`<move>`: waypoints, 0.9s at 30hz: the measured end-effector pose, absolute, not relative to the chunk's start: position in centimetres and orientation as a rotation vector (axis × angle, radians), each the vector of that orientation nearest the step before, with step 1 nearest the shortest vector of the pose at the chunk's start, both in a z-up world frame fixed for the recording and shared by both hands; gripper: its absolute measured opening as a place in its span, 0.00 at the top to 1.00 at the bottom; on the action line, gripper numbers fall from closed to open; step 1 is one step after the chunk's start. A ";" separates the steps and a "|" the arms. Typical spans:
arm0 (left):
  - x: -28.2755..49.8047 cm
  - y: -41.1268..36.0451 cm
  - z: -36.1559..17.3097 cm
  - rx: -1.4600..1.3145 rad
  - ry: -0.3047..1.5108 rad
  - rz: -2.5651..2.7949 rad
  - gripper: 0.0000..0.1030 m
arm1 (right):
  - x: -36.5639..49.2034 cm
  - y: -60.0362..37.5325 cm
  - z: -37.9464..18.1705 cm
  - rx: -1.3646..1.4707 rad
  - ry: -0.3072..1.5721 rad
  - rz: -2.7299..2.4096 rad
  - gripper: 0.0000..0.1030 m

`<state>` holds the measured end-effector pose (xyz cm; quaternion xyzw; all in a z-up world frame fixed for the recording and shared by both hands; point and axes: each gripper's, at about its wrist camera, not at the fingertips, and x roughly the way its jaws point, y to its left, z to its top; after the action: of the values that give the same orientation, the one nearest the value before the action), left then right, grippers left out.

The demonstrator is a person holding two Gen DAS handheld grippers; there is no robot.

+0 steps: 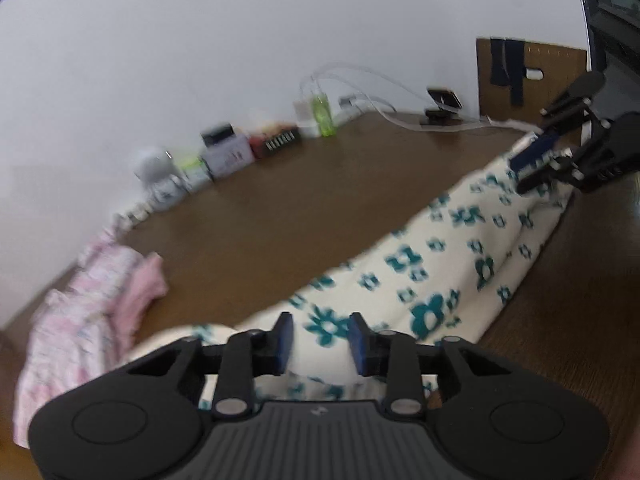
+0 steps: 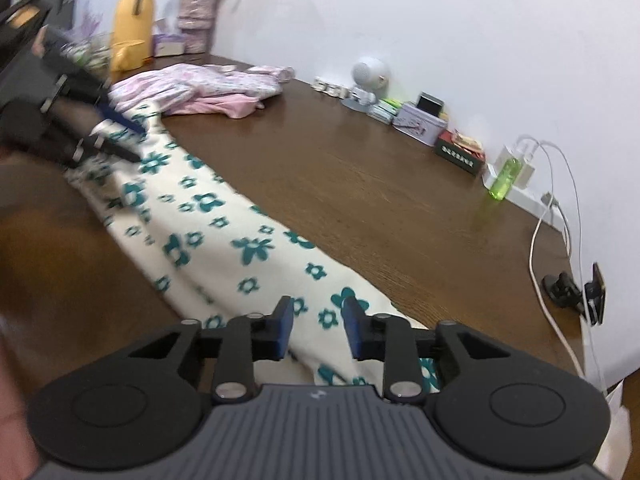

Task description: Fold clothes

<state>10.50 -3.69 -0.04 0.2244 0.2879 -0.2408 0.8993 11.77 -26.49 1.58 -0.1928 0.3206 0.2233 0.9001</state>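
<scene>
Left fingers: the left gripper [image 1: 320,336] has its blue pads spread, nothing pinched; cream cloth shows through the gap.
Right fingers: the right gripper [image 2: 318,328] is likewise spread, gripping nothing.
Task cloth: the cream garment with teal flowers [image 1: 420,272] lies as a long band on the brown surface [image 1: 300,200], running from under one gripper to the other.
Left view only: the right gripper appears at 2 o'clock over the band's far end, with a brown board [image 1: 532,76] and dark strips hanging behind it.
Right view only: the left gripper shows at 10 o'clock over the opposite end; a yellow bottle [image 2: 132,32] stands at 11 o'clock.
Both views: a pink garment pile [image 2: 200,88] lies beside the band's left-gripper end; a green bottle [image 2: 506,178], small boxes and white cables line the wall edge.
Sharpness: both pictures are blurred.
</scene>
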 end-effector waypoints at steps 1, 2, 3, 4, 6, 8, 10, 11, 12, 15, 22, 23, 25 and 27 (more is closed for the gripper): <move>10.5 -3.6 -0.7 0.465 0.615 -0.496 0.78 | 12.3 -26.5 1.2 -0.381 0.668 0.445 0.77; 10.6 -3.5 -1.3 0.465 0.634 -0.494 0.78 | 12.6 -26.8 0.7 -0.366 0.678 0.430 0.77; 10.6 -3.2 -1.8 0.460 0.650 -0.492 0.78 | 12.7 -27.2 0.1 -0.350 0.691 0.416 0.77; 10.5 -2.8 -2.1 0.442 0.653 -0.494 0.78 | 12.8 -27.7 -0.5 -0.334 0.704 0.402 0.77; 10.5 -2.0 -2.4 0.409 0.652 -0.495 0.78 | 12.6 -29.0 -1.5 -0.297 0.726 0.371 0.78; 10.4 -1.5 -2.4 0.394 0.654 -0.487 0.78 | 12.3 -30.2 -2.1 -0.255 0.737 0.343 0.79; 10.4 -1.0 -2.5 0.373 0.658 -0.484 0.77 | 11.9 -31.4 -2.3 -0.212 0.735 0.317 0.80; 10.5 -0.9 -2.5 0.363 0.661 -0.483 0.77 | 11.7 -31.6 -2.3 -0.203 0.734 0.313 0.80; 10.6 -0.9 -2.5 0.355 0.663 -0.481 0.77 | 11.6 -31.8 -2.3 -0.194 0.733 0.308 0.80; 10.6 -0.7 -2.5 0.341 0.662 -0.474 0.75 | 11.5 -31.5 -2.7 -0.213 0.720 0.294 0.80; 11.0 -0.5 -0.4 0.356 0.596 -0.498 0.74 | 11.4 -31.2 -1.6 -0.190 0.699 0.295 0.80; 11.3 -0.4 0.2 0.347 0.578 -0.502 0.74 | 11.3 -31.0 -1.1 -0.192 0.674 0.293 0.79; 12.1 -0.4 0.9 0.334 0.553 -0.503 0.74 | 11.4 -30.7 -0.2 -0.195 0.629 0.282 0.78; 13.1 -0.5 0.9 0.349 0.546 -0.478 0.74 | 12.0 -30.6 0.2 -0.200 0.601 0.255 0.75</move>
<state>13.15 -0.50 0.85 0.1697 0.2659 -0.2328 0.9200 12.05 -30.63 0.15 -0.0981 0.2949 0.1251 0.9422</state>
